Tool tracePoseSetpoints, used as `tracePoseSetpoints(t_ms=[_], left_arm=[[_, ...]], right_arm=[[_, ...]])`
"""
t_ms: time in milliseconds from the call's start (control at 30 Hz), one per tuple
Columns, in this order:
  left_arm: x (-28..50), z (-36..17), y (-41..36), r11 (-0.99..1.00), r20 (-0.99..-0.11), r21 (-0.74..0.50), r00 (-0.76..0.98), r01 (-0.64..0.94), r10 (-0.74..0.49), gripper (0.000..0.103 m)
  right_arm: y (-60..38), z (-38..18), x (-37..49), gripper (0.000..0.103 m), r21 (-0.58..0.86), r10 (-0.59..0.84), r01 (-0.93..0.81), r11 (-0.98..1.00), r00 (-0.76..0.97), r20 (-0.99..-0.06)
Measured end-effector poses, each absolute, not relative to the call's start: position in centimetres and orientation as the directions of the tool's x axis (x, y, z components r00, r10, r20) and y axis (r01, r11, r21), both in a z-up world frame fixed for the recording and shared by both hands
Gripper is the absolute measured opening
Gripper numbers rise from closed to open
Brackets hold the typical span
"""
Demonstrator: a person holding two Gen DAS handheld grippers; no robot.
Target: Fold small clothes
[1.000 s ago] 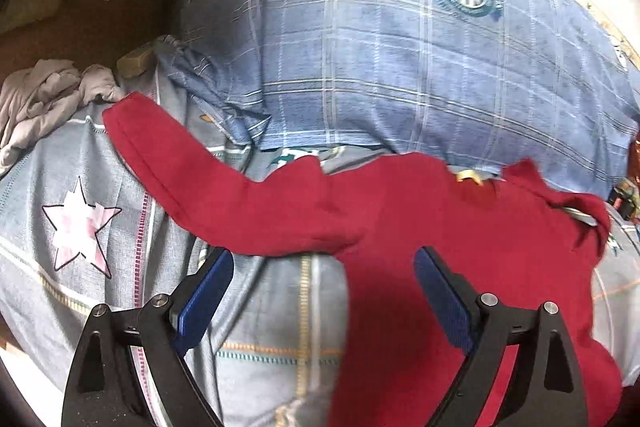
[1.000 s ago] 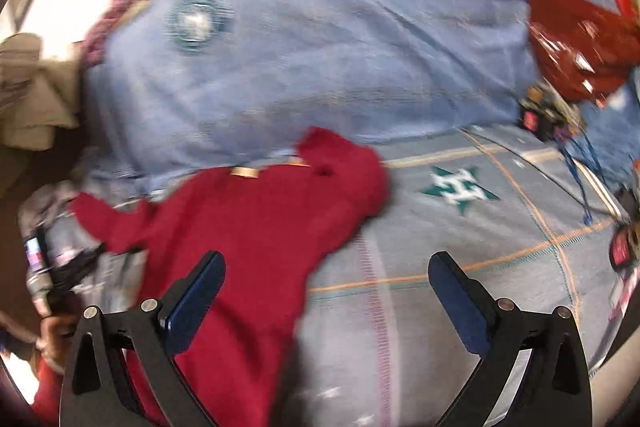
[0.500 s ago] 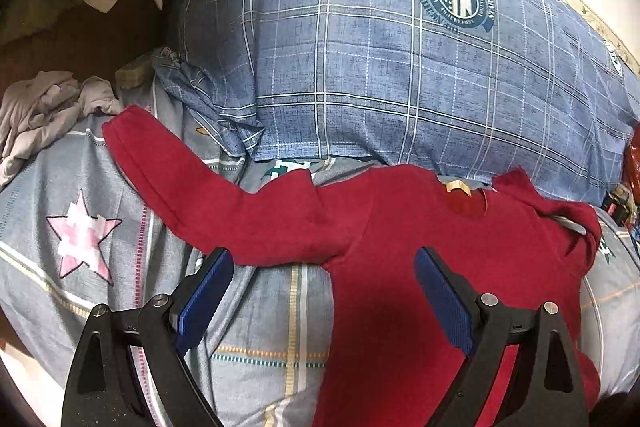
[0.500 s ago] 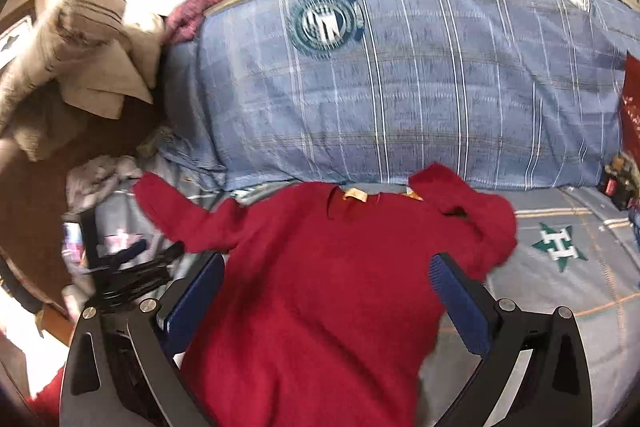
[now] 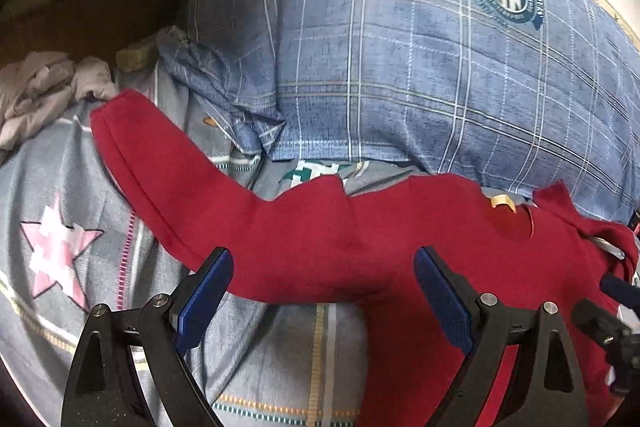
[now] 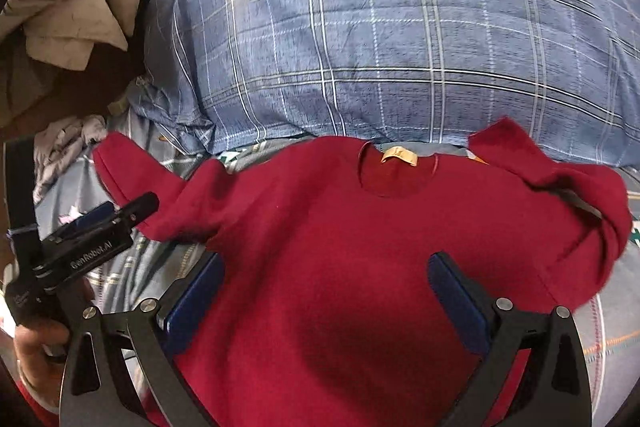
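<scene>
Red long-sleeved knit sweater lies flat, unfolded, on the grey star-print bedsheet, its neck at 12 o'clock. Left gripper and right gripper hover spread, empty; every fold remains, I judge.

Sweater lies on bedsheet, pillow behind it.

Matt fleecy red sweater cloth on smooth woven bedsheet fabric

White lettering "GenRobot.AI" on the black body of the left gripper (near left); round pillow emblem lettering illegible.
</scene>
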State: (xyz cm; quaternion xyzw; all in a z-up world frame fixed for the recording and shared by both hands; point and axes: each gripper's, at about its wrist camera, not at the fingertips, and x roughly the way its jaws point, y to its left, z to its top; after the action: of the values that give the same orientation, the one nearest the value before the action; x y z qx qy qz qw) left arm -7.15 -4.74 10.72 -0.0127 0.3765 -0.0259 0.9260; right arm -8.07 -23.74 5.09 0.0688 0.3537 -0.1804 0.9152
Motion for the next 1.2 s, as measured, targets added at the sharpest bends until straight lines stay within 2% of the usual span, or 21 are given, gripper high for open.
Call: tracePoseSetpoints(t_ms=[267,1200], left_arm=[[-5.4,9.6,-3.7,0.999,-0.703,-0.04,0.711,0.004,-0.031,0.091],[-4.8,8.5,-3.4,0.999,-0.709,-0.02,0.705,-0.032,0.008,0.091]], right_arm=[[-23.6,2.9,-5.7,0.093,0.006,-0.245,0.352,0.936,0.664,-0.706],[-23.6,1.4,-4.3,0.095,0.016,-0.258,0.385,0.923,0.648,-0.716]])
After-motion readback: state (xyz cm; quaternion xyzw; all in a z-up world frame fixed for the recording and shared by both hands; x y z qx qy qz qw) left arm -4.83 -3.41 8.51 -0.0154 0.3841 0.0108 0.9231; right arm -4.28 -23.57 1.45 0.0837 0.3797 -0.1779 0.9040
